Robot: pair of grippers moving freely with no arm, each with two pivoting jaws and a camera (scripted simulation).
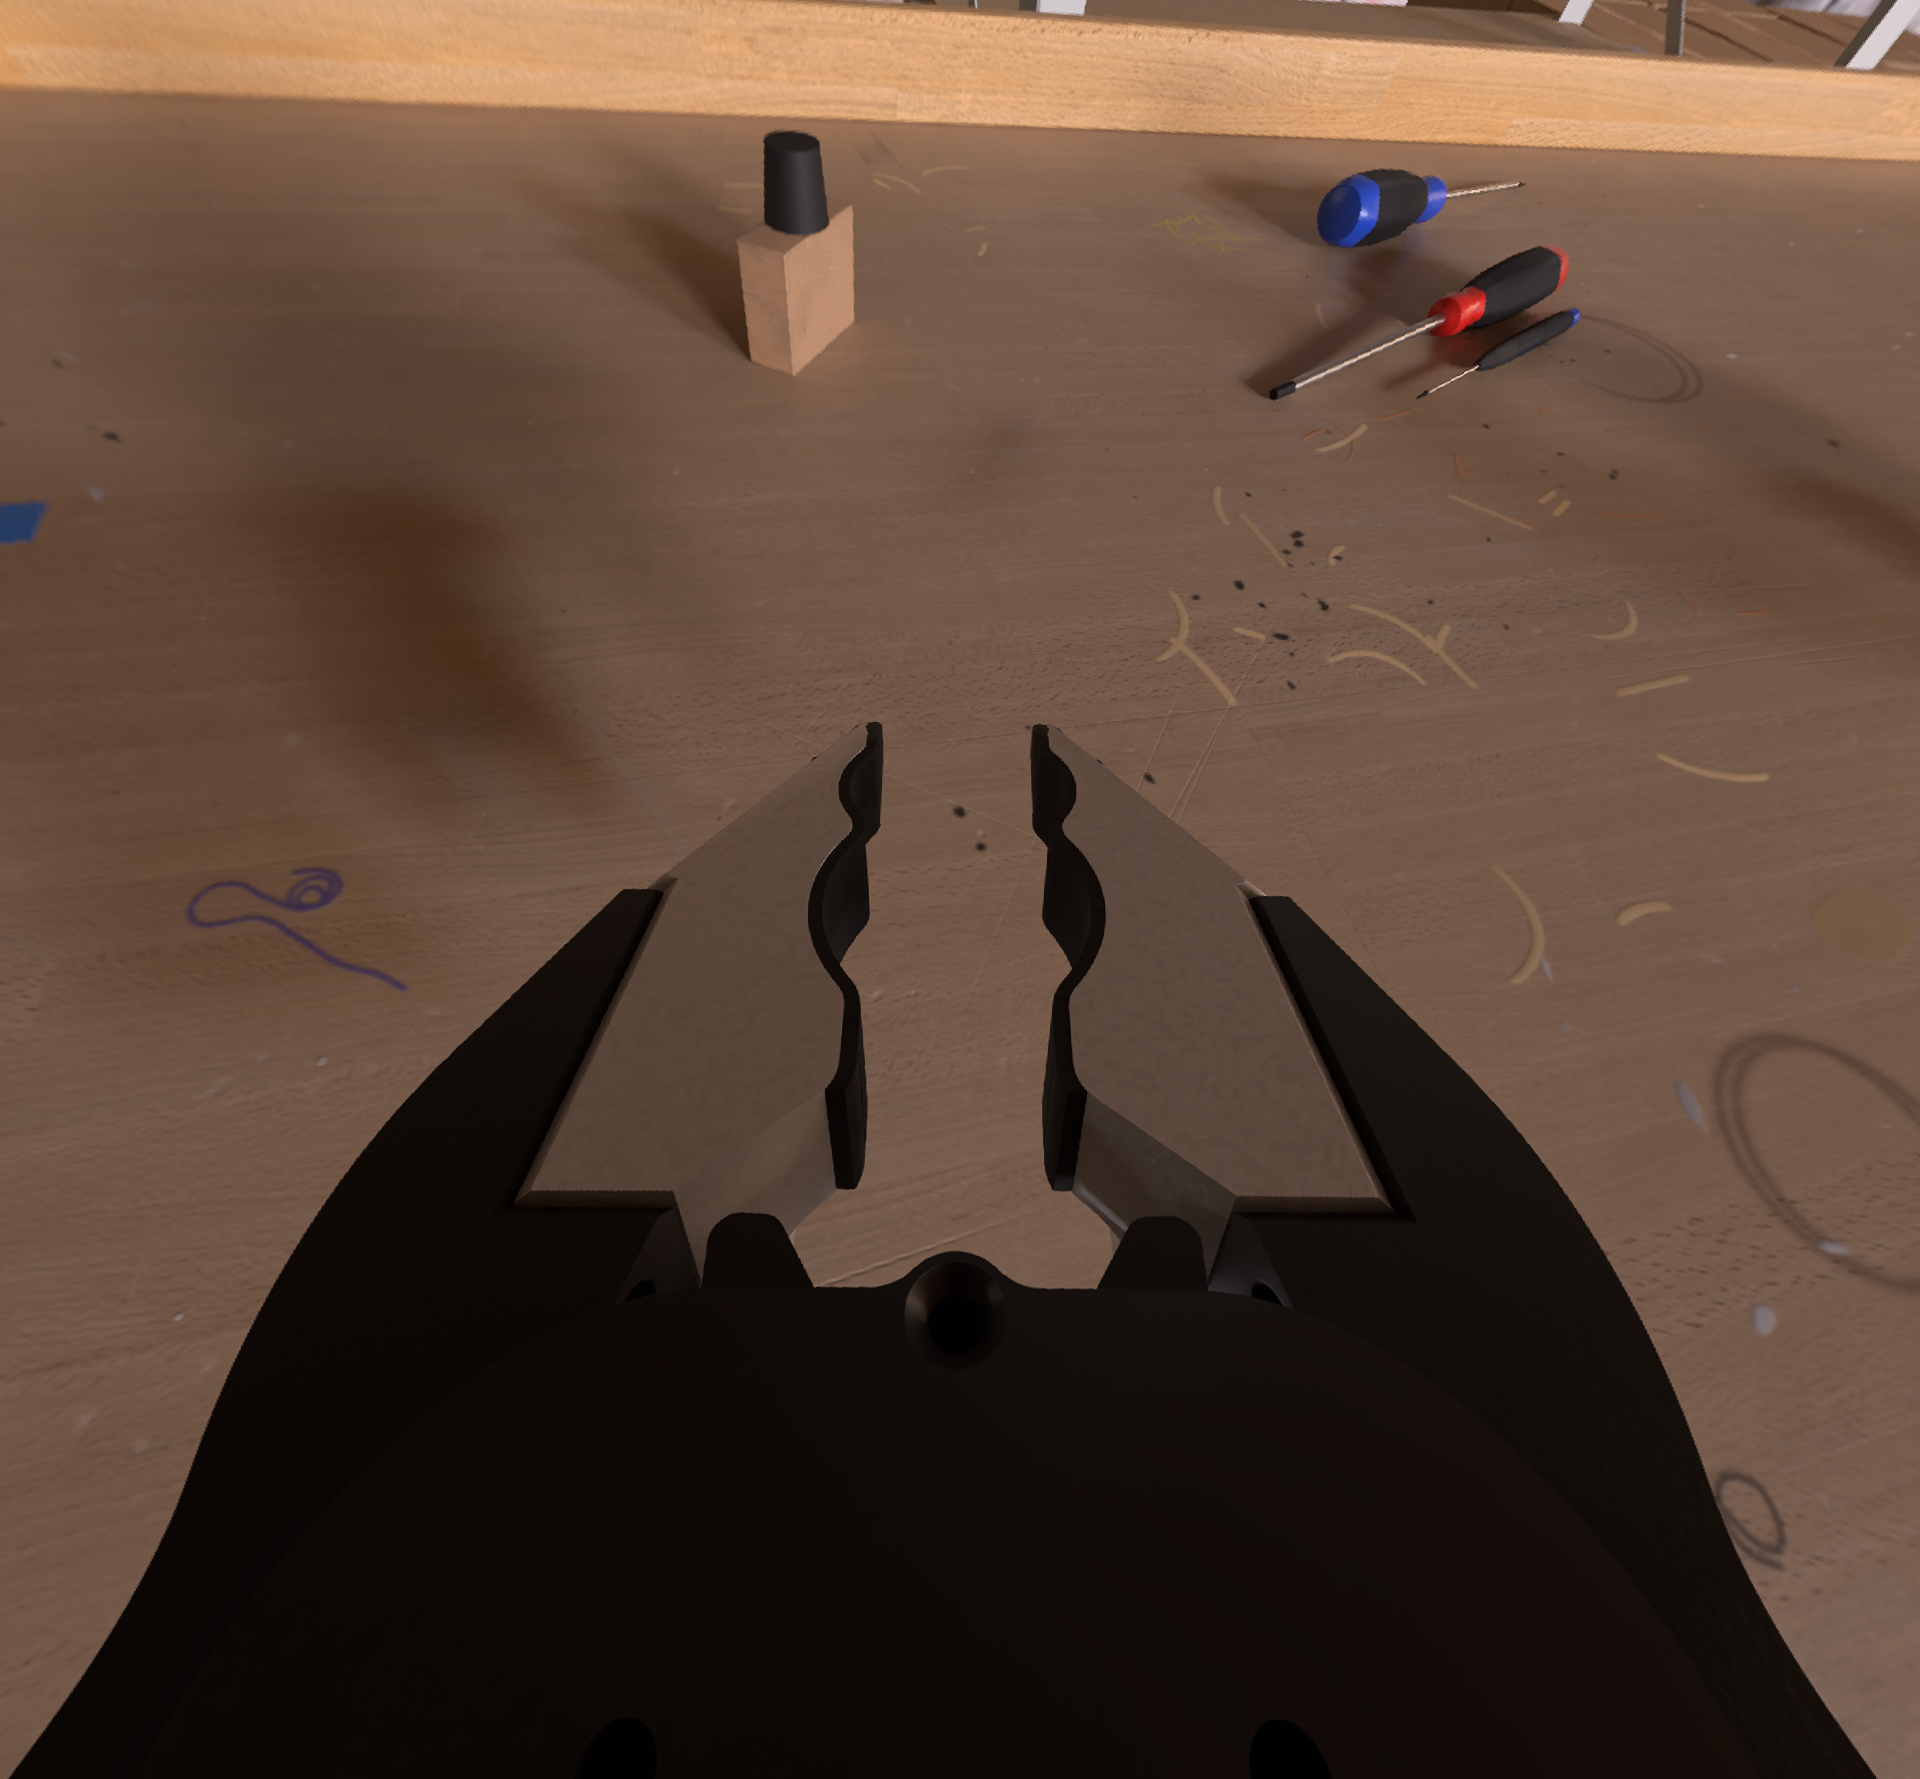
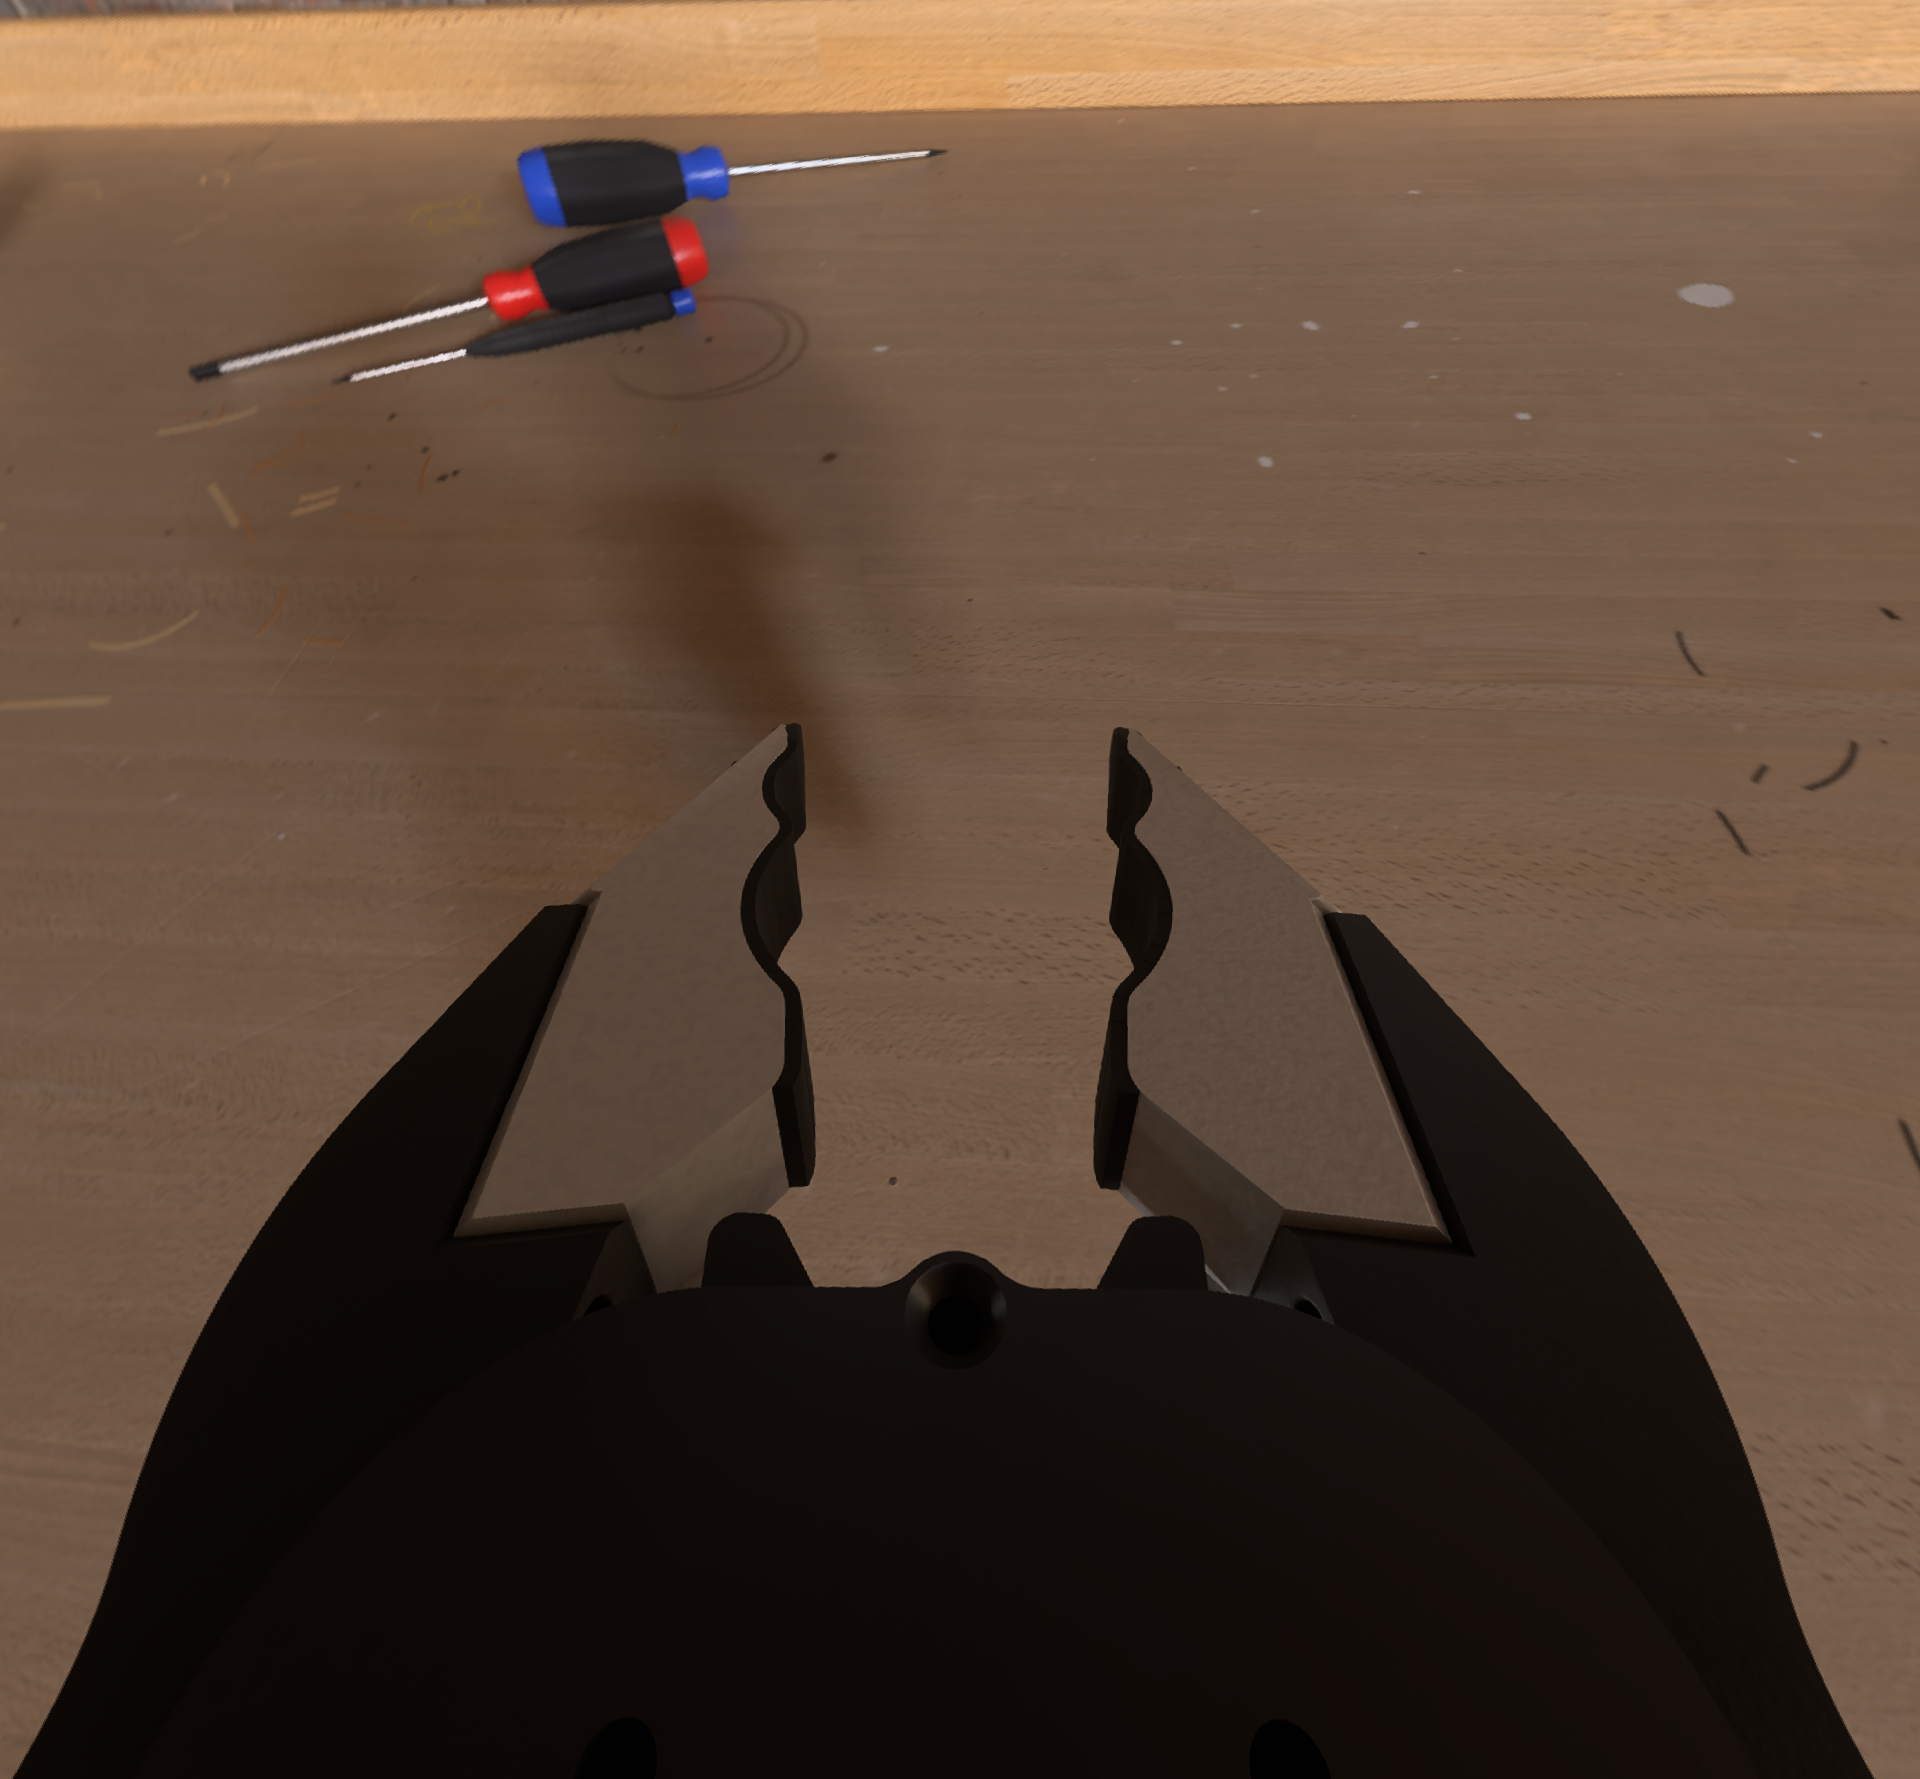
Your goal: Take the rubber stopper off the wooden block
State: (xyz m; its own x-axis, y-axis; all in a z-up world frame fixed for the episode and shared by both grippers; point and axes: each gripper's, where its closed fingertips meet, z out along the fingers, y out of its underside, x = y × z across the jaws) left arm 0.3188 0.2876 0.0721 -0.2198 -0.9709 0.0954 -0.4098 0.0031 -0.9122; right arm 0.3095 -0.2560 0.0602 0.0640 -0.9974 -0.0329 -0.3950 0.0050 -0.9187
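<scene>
The matte black, broad-shouldered left gripper (image 1: 956,742) carries 2 tapered grey fingers (image 1: 717,1002) edged with scalloped black pads (image 1: 854,856) (wavy along the inner faces). A round recessed hole sits at its centre. The matching black right gripper (image 2: 956,742) looks identical.

Black tapered rubber stopper (image 1: 796,182) upright atop pale wooden block (image 1: 797,293); block standing on workbench

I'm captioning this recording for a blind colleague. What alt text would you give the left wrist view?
A black rubber stopper stands upright on a small wooden block far across a scuffed wooden workbench. In the foreground the left tool is open and empty, well short of the block. Three screwdrivers lie to the right of the block.
</scene>
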